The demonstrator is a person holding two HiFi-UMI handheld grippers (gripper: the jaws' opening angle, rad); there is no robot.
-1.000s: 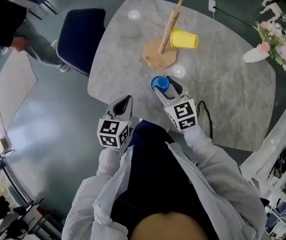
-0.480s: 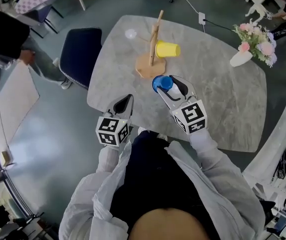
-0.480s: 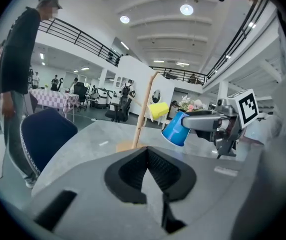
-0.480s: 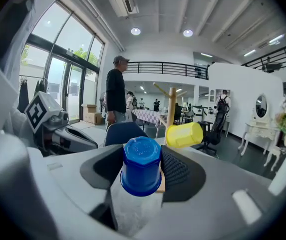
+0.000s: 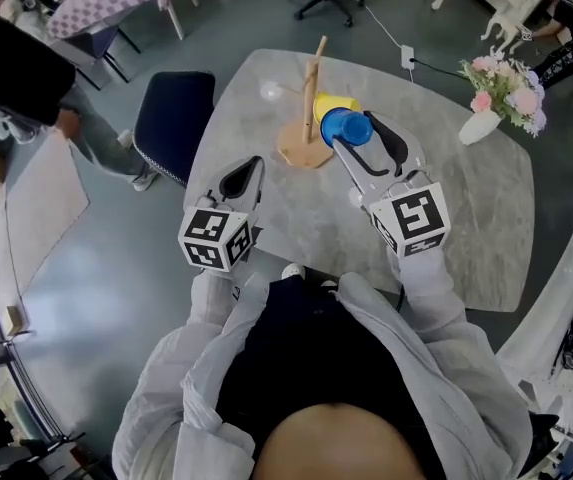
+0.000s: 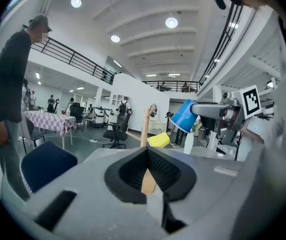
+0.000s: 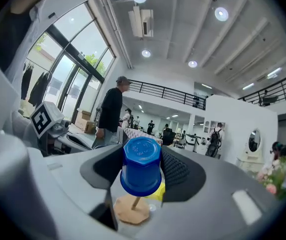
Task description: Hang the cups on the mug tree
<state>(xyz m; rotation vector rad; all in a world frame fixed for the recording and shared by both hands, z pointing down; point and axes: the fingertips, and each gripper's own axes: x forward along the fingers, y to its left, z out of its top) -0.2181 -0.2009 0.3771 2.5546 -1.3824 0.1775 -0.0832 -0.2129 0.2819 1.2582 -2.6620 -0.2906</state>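
Blue cup (image 5: 346, 126) now up by mug tree (image 5: 311, 83), pinched in right tool (image 5: 359, 130); left tool (image 5: 252, 166) closed.

I am the left gripper (image 6: 147, 151), my jaws met at the tips with nothing gripped. Through the slit beneath them shows the wooden post of the mug tree (image 6: 144, 129). A yellow cup (image 6: 158, 140) sits against its right side. Just above that, the right gripper (image 6: 198, 110) holds a blue cup (image 6: 184, 116) tilted, mouth toward the post. At my left a person (image 6: 10, 79) stands beside a dark blue chair (image 6: 45, 165).
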